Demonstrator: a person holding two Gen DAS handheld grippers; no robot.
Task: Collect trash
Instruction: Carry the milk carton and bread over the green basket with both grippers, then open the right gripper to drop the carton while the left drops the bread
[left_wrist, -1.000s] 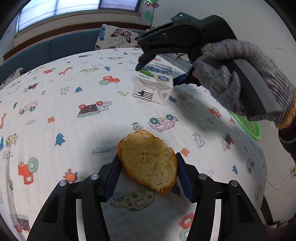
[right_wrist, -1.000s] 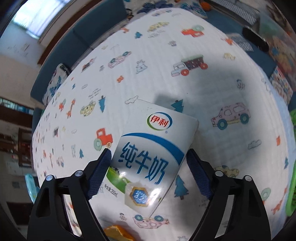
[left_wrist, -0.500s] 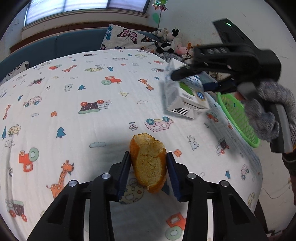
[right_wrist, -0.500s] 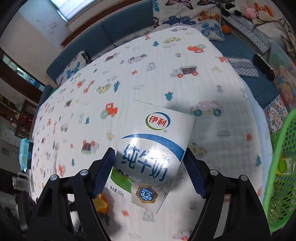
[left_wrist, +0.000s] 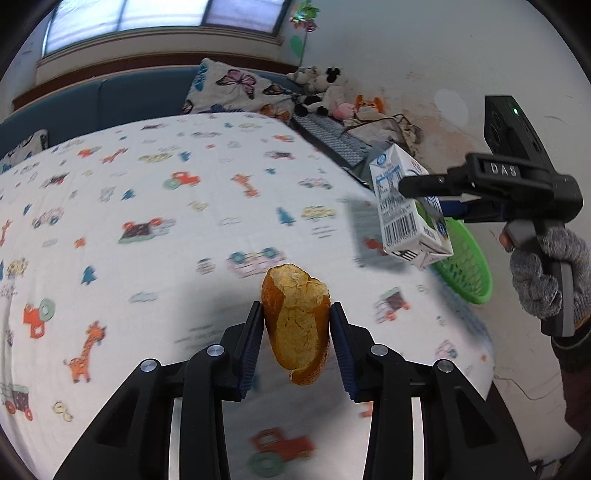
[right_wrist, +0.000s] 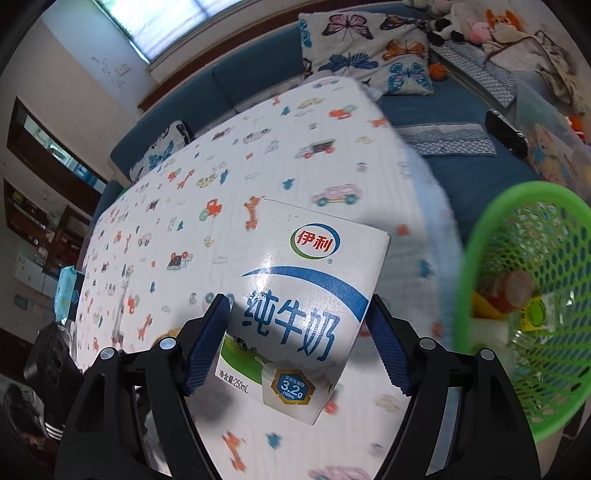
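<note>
Both grabs done, drop-off left.
L wrist view: my left gripper (left_wrist: 297, 334) has just been closing and now pinches the orange peel (left_wrist: 296, 325), lifted off the tablecloth (left_wrist: 155, 192); my right gripper (left_wrist: 424, 192) carries the milk carton (left_wrist: 404, 206) toward the green basket (left_wrist: 469, 273).
R wrist view: right gripper (right_wrist: 297, 349) clamped on the milk carton (right_wrist: 308, 310), held above the cloth; basket (right_wrist: 480, 236) near, w/ other trash already inside. Left to do, I'd say: drop both in.
</note>
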